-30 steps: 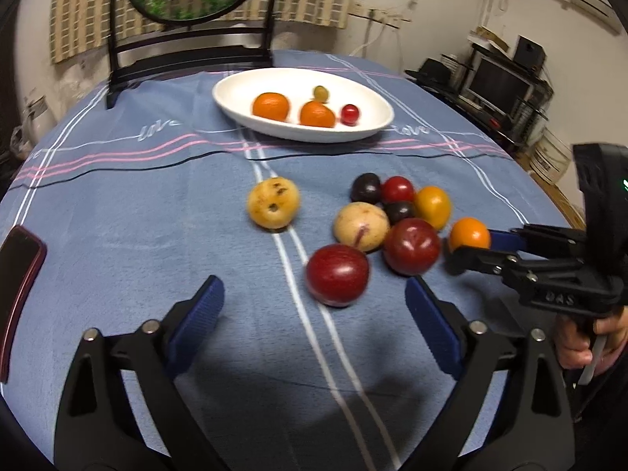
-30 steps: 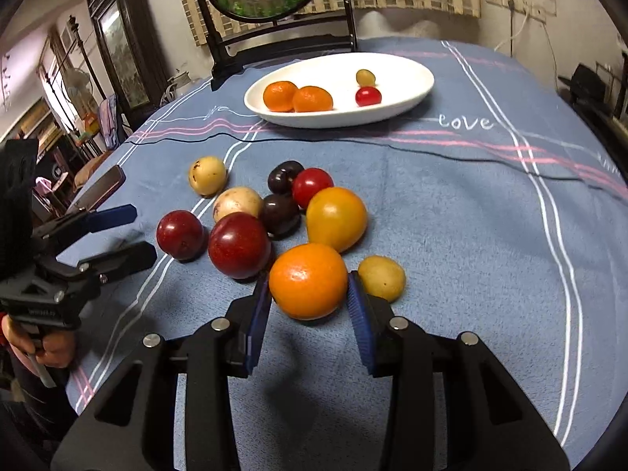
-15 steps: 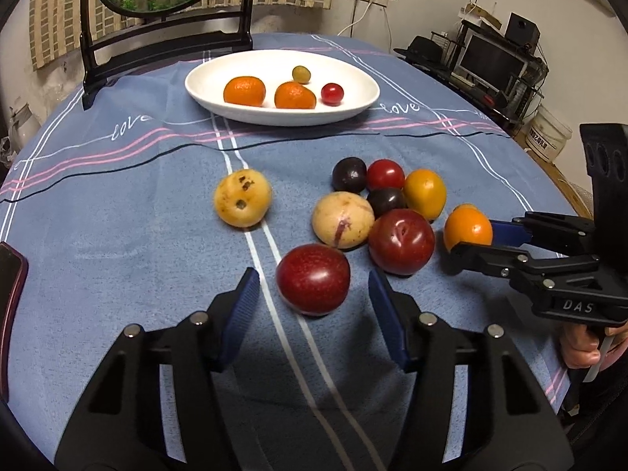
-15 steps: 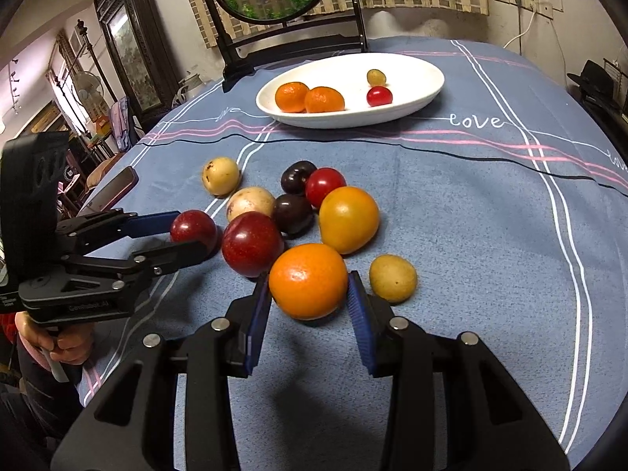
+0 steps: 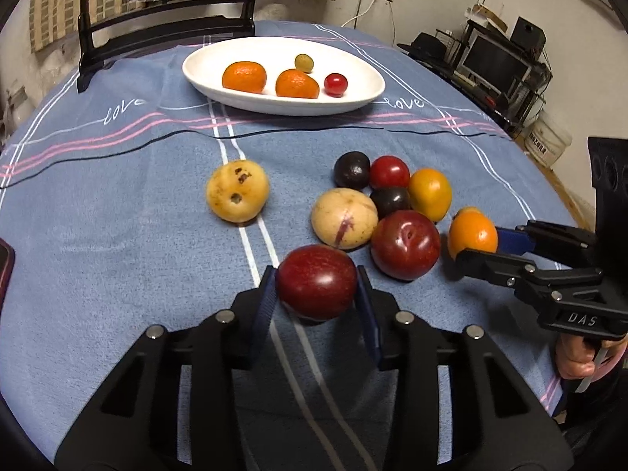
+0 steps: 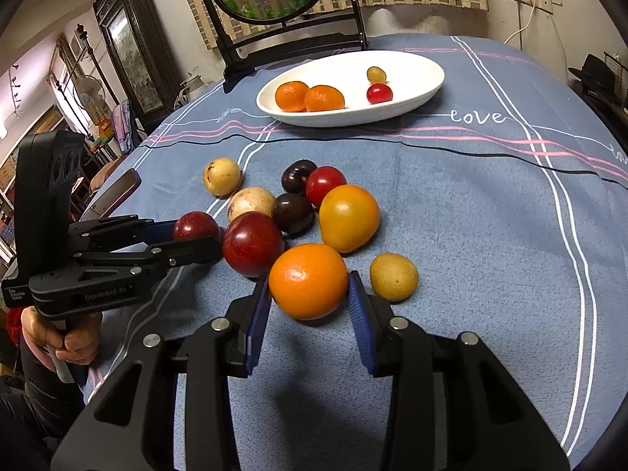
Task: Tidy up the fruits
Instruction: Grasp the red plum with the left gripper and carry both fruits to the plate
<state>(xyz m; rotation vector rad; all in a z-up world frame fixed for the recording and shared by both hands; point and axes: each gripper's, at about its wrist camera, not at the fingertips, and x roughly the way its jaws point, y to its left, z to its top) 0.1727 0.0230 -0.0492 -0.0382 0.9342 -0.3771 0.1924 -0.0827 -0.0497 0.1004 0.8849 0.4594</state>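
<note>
Left claw [image 5: 316,302] just closing, pads on red plum [image 5: 316,282]; right claw [image 6: 309,303] clamped on orange [image 6: 308,280]. Risk: round fruit slips on lift, rolls across tabletop [image 5: 117,243], knocks neighbouring dark red plum [image 5: 405,245].

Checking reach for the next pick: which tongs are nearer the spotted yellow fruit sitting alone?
Left. The left tongs, closed on the red plum, sit just short of the spotted yellow fruit. The right tongs grip the orange beyond the fruit cluster.
</note>
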